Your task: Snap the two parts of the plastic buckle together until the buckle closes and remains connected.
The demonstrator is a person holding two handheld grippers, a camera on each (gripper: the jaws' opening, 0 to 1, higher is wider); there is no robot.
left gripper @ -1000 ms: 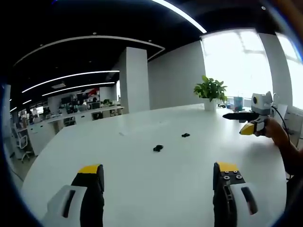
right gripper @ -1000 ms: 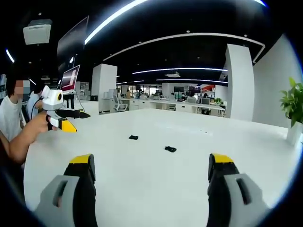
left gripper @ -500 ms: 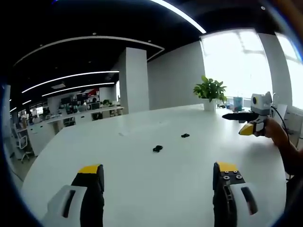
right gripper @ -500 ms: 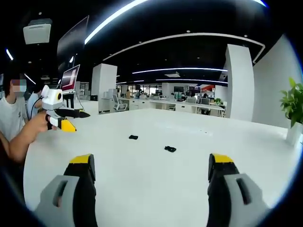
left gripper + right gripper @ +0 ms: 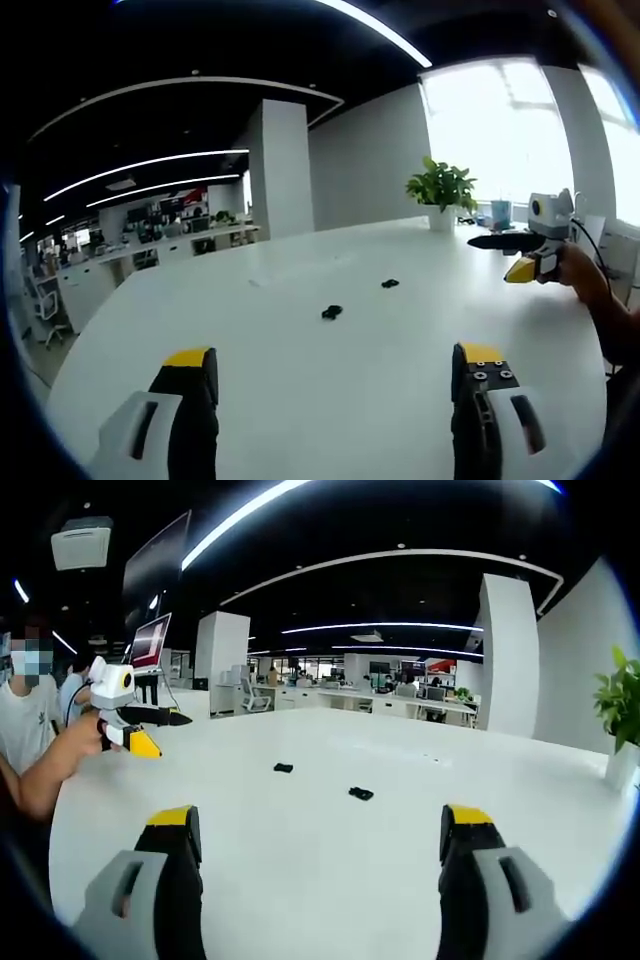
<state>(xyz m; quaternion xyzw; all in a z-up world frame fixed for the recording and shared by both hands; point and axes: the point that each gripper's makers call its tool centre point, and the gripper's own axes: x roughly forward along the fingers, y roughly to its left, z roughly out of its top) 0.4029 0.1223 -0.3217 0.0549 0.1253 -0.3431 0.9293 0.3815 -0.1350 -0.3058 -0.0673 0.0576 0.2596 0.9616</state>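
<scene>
At the bottom of the left gripper view I see my left gripper (image 5: 335,375), its black jaws with yellow tips spread wide, holding nothing. The right gripper view shows my right gripper (image 5: 318,840) the same way, jaws wide apart and empty, above the smooth, glossy white table (image 5: 300,880).

Farther out, near the frame's centre, lie the two small black plastic buckle parts, apart from each other on the bare tabletop: the nearer buckle part (image 5: 332,313) and the farther buckle part (image 5: 389,283) in the left gripper view. Their shapes are too small to make out.

At the right edge of the left gripper view, the other gripper is held by a hand (image 5: 578,275); behind it a leafy potted plant (image 5: 441,190) stands before a bright window (image 5: 500,135). The right gripper view instead shows a wall screen (image 5: 148,645) at upper left and rows of desks (image 5: 390,702) beyond.
</scene>
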